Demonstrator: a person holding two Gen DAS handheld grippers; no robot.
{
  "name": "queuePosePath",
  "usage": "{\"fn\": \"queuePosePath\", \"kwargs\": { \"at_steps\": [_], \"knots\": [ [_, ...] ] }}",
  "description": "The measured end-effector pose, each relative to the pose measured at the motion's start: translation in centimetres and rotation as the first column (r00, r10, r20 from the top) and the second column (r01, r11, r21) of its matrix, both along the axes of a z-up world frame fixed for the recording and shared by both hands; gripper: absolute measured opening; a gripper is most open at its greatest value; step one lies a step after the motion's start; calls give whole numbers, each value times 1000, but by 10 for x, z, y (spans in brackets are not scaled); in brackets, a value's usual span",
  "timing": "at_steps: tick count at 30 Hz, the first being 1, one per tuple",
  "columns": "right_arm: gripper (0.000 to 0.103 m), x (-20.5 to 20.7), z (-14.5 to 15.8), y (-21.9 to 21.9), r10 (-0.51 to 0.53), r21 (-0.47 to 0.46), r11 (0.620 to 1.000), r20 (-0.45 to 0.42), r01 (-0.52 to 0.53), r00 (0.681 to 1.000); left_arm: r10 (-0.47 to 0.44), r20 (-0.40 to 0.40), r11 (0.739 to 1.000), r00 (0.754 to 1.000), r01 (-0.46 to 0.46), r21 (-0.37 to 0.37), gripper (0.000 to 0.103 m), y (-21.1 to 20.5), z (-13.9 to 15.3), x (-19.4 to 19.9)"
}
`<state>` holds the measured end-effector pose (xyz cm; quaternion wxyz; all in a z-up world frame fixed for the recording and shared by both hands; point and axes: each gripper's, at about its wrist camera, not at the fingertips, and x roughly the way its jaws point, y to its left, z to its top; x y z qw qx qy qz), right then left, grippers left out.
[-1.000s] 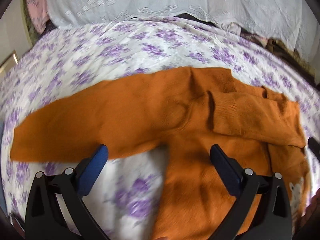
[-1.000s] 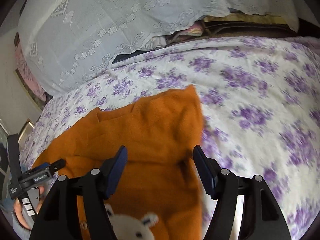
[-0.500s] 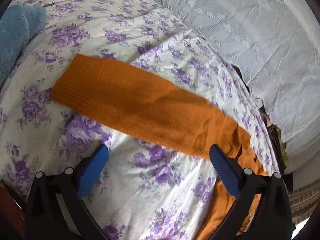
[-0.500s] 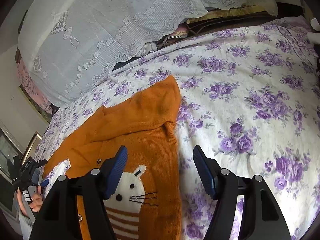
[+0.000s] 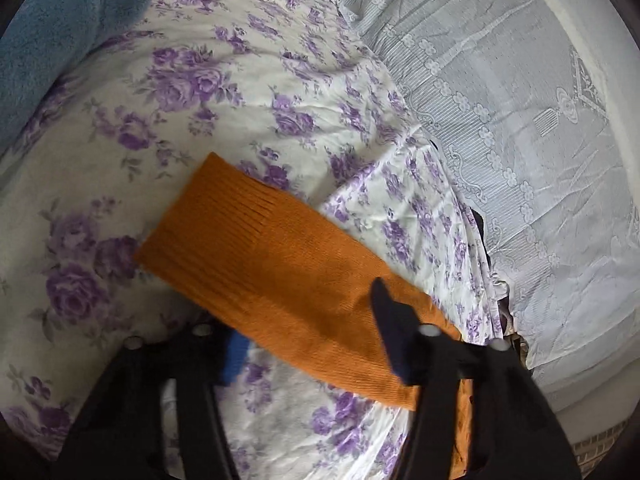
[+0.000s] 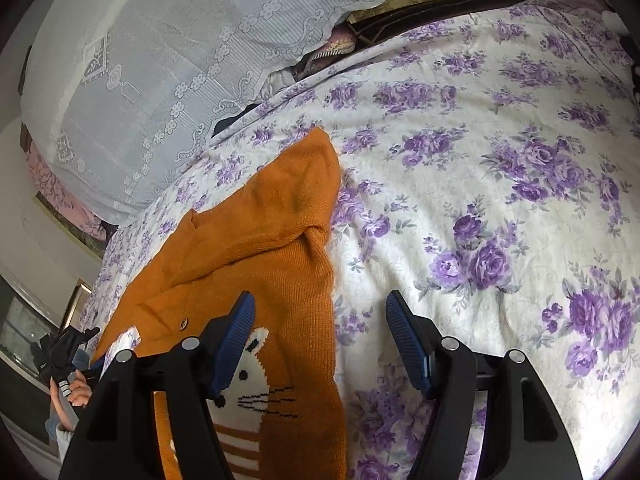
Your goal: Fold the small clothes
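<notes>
An orange knit sweater lies on a purple-flowered bedsheet (image 5: 224, 92). In the left wrist view its long sleeve (image 5: 280, 264) stretches out with the ribbed cuff at the upper left. My left gripper (image 5: 308, 332) is open, its jaws straddling the sleeve, one pad (image 5: 236, 354) under the near edge and the other above the cloth. In the right wrist view the sweater body (image 6: 280, 248) shows a white cat face (image 6: 256, 384), with one sleeve folded across the chest. My right gripper (image 6: 320, 336) is open and empty over the sweater's right edge.
A blue fleece blanket (image 5: 60, 32) lies at the far left. A white lace cover (image 5: 520, 140) drapes over stacked things along the bed's far side, and it also shows in the right wrist view (image 6: 180, 48). The sheet (image 6: 500, 200) extends to the right of the sweater.
My left gripper has swung left from the sweater body to the outstretched sleeve and moved in around it. My right gripper has pulled back from the folded sleeve, bringing the cat face into view.
</notes>
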<state>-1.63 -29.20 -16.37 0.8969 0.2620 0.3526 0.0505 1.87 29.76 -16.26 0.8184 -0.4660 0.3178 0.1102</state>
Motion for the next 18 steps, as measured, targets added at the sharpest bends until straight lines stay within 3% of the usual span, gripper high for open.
{"fn": "queuePosePath", "kwargs": {
  "at_steps": [3,5,7,10,13,18],
  "knots": [
    [68,1,-1,1,1,-5,1000,-5,-1,1000,-25,-6,999,1000,25,31,21,-6,4,0],
    [68,3,-2,4,4,-23,1000,-15,-4,1000,-52,-31,992,998,55,115,12,-17,14,4],
    [68,4,-2,7,7,-46,999,-18,-8,1000,-66,-49,978,997,74,196,12,-28,23,5],
    [68,4,-3,7,6,-45,999,-18,-7,1000,-108,-71,930,992,126,346,10,-56,45,10],
    [68,5,-3,7,5,-40,999,-19,-6,1000,-145,-85,882,986,168,441,9,-78,61,14],
    [70,7,-4,7,11,-46,999,-24,-12,1000,-240,-102,763,965,252,595,9,-132,93,22]
  ]
}}
